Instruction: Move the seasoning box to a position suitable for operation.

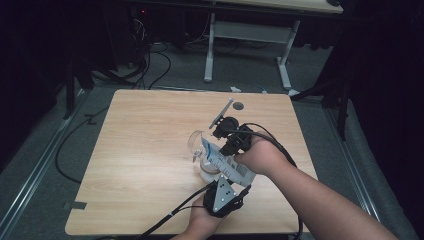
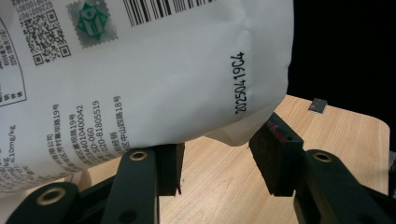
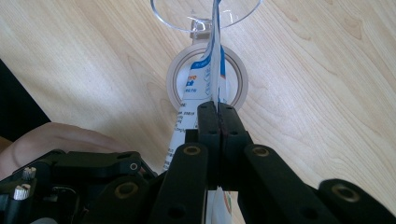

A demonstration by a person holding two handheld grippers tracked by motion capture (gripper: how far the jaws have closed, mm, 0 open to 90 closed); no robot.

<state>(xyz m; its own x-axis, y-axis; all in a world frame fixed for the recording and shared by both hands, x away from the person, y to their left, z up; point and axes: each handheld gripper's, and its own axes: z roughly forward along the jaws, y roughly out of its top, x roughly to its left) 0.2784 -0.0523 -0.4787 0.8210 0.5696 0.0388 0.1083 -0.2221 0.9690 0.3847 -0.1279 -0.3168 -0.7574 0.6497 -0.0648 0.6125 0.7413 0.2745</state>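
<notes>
A white bag (image 1: 229,166) with blue print and a barcode hangs tilted over the table's middle. My right gripper (image 1: 220,150) is shut on its thin edge; in the right gripper view the pads (image 3: 218,110) pinch the bag (image 3: 204,86) edge-on. The bag's far end reaches a clear plastic cup (image 1: 196,142), seen from above (image 3: 205,14). Under the bag lies a beige tape roll (image 3: 173,84) flat on the wood (image 1: 206,175). My left gripper (image 1: 239,192) sits below the bag's near end. Its jaws (image 2: 217,156) stand open, the bag's bulging bottom (image 2: 154,79) just above them.
The wooden table (image 1: 145,130) has free room at left and back. A small dark round spot (image 1: 238,106) lies near the far edge. A small grey piece (image 2: 318,105) lies by a table corner. Cables trail from both grippers off the near edge.
</notes>
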